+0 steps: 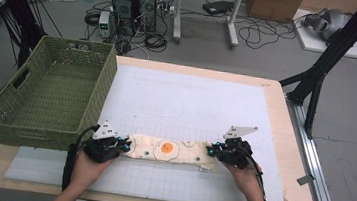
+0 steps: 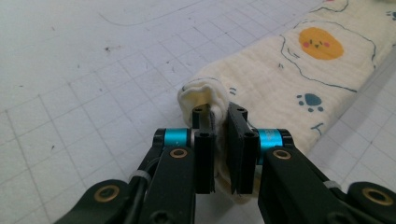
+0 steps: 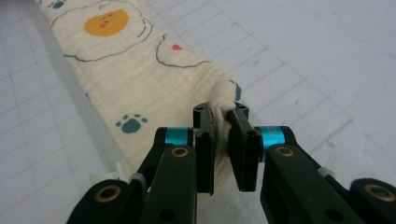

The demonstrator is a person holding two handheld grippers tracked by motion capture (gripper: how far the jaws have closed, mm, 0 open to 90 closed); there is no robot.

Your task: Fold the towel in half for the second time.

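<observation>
folded cloth (image 1: 168, 150) – ends pinched between left claw (image 1: 124, 144), right claw (image 1: 212, 151)

Lab: 2 PC towers (image 1: 135, 6), floor cables (image 1: 254, 33), rig frame (image 1: 320, 70).

The cloth (image 1: 168, 150) is soft and cream, with a round orange face, blue paw prints and a small red heart. It is folded into a long, narrow strip. It lies flat near the front of the bench (image 1: 276, 111), with both ends bunched up.
</observation>
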